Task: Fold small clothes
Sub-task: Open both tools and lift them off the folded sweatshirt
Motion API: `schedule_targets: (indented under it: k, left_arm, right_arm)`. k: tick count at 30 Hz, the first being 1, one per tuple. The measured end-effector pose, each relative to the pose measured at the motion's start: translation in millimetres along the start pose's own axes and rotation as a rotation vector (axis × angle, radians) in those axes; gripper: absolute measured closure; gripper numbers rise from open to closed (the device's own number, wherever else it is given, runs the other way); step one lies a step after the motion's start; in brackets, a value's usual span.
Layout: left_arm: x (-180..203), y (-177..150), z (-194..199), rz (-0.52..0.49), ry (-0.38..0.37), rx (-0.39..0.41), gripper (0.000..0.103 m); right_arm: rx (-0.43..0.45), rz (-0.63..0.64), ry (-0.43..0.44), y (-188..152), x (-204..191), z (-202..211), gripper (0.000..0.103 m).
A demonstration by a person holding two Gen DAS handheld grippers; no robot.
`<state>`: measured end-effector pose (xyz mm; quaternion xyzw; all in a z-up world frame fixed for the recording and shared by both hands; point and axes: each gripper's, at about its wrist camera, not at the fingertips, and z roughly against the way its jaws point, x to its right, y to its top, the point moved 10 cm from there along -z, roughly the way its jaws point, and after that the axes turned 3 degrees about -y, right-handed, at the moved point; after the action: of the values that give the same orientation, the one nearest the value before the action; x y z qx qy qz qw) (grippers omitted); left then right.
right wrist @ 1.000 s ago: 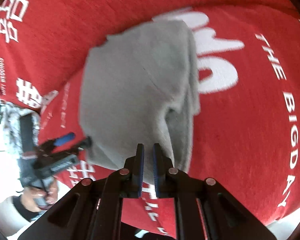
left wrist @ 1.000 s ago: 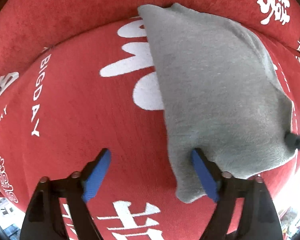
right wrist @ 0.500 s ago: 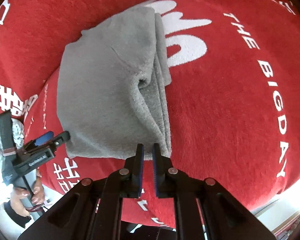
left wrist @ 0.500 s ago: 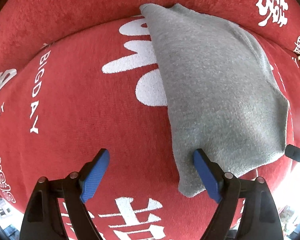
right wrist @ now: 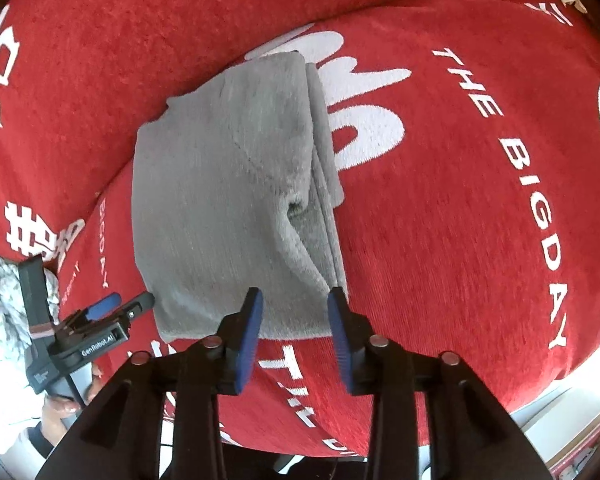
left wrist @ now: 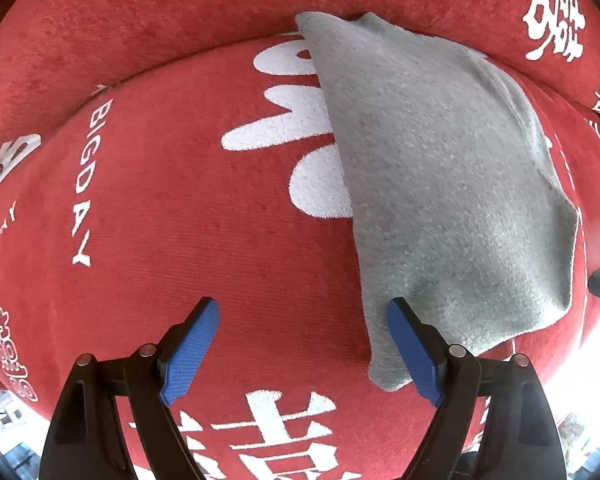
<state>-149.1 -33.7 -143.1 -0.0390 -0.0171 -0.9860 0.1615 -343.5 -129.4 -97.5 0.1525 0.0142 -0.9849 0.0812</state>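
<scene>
Red printed cushion (right wrist: 480,200) serves as folding surface; the folded grey garment (right wrist: 228,200) is laid flat there. Right gripper (right wrist: 296,320), jaws just opening, nothing pinched. Left gripper (left wrist: 304,344) is held spread wide, empty, at the garment's edge.

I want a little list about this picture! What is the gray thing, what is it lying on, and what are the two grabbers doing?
cloth: folded gray garment, lying flat
surface: red cushion cover with white lettering
left hand-held gripper: open, beside the garment's near corner, holding nothing
right hand-held gripper: open, jaws have just been opening; nothing gripped, above the garment's near edge
fold state: layers stacked along one edge
</scene>
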Motion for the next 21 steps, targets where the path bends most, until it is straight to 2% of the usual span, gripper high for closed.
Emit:
schedule_targets:
  k: [9, 14, 17, 18, 21]
  left_arm:
    - [-13, 7, 1, 0.020, 0.018, -0.023, 0.016]
    - [-14, 14, -2, 0.037, 0.027, -0.020, 0.016]
    - [-15, 20, 0, 0.044, 0.036, -0.016, 0.000]
    - [-15, 22, 2, 0.046, 0.040, -0.007, 0.000]
    - [-12, 28, 2, 0.043, 0.039, -0.005, 0.000]
  right_arm:
    - [-0.011, -0.014, 0.020, 10, 1, -3, 0.057]
    - [-0.005, -0.010, 0.019, 20, 4, -4, 0.048]
    - [-0.002, -0.012, 0.024, 28, 6, -4, 0.042]
    - [0.000, -0.017, 0.032, 31, 7, -4, 0.041]
    - [-0.002, -0.033, 0.060, 37, 8, -6, 0.029]
